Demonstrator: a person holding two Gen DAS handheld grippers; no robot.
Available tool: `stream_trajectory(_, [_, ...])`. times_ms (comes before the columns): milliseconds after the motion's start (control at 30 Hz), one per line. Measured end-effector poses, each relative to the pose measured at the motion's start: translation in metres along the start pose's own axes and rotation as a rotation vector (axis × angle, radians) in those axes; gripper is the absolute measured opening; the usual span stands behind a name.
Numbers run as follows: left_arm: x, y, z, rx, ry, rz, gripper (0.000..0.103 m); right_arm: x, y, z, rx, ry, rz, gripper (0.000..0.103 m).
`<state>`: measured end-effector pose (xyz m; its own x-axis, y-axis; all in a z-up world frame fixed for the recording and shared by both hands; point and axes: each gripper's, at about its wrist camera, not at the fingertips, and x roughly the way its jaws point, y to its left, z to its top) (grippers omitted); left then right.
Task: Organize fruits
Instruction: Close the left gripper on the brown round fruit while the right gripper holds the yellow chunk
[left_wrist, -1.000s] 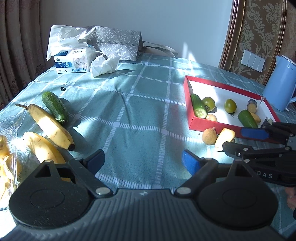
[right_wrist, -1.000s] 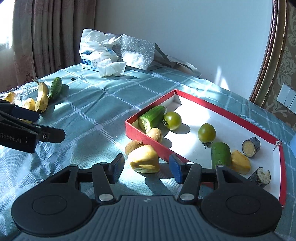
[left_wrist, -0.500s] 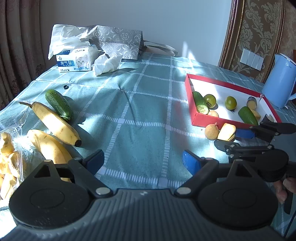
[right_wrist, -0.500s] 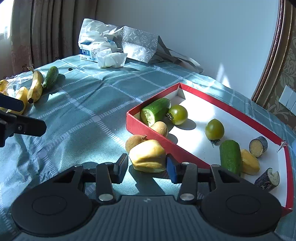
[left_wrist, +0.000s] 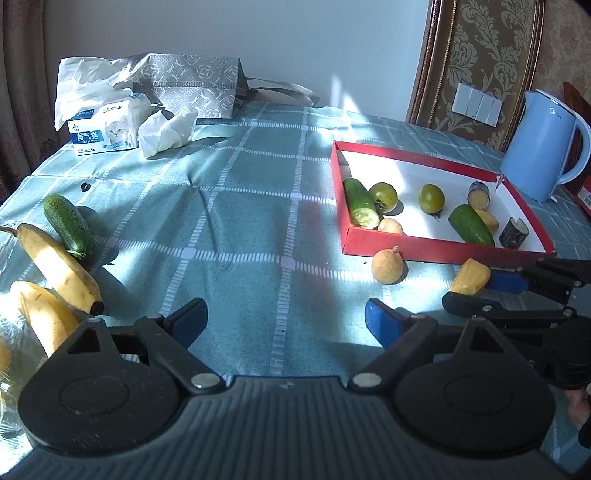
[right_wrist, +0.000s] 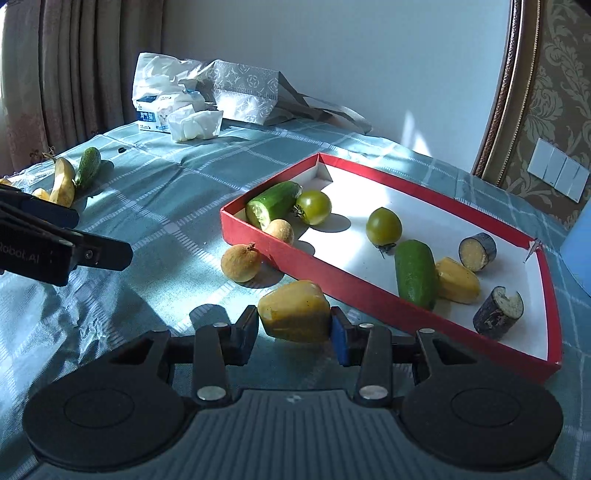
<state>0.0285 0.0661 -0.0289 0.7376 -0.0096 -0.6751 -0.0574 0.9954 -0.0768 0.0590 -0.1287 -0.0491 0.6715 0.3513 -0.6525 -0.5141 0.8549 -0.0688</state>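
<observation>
Right gripper now clamps yellow chunk on checked tablecloth.

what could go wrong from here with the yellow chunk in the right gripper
1. The right gripper pinches the yellow fruit chunk by its near end only, so it may slip or squash.
2. The red tray's near wall stands in the way; a low carry could snag it.
3. The round brown fruit nearby could get knocked.

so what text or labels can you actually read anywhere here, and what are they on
"淘气猫" on the tissue pack; the smaller print beneath is too small to read.
"Robot.AI" on the left claw body, first letter cut off at the frame edge.
A small logo on the blue kettle is too blurred to read.
</observation>
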Motion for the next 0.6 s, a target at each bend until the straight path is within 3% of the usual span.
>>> stream_trajectory(367, [0.037,-0.061,0.017,0.118,-0.008,-0.109,0.093,-0.053,-0.035,-0.039,0.138,0.043,-0.104,0.041])
stream_trajectory(600, [0.053,-0.075,0.020,0.145,-0.011,-0.073,0.085,-0.066,-0.044,-0.051,0.181,0.049,-0.151,0.041])
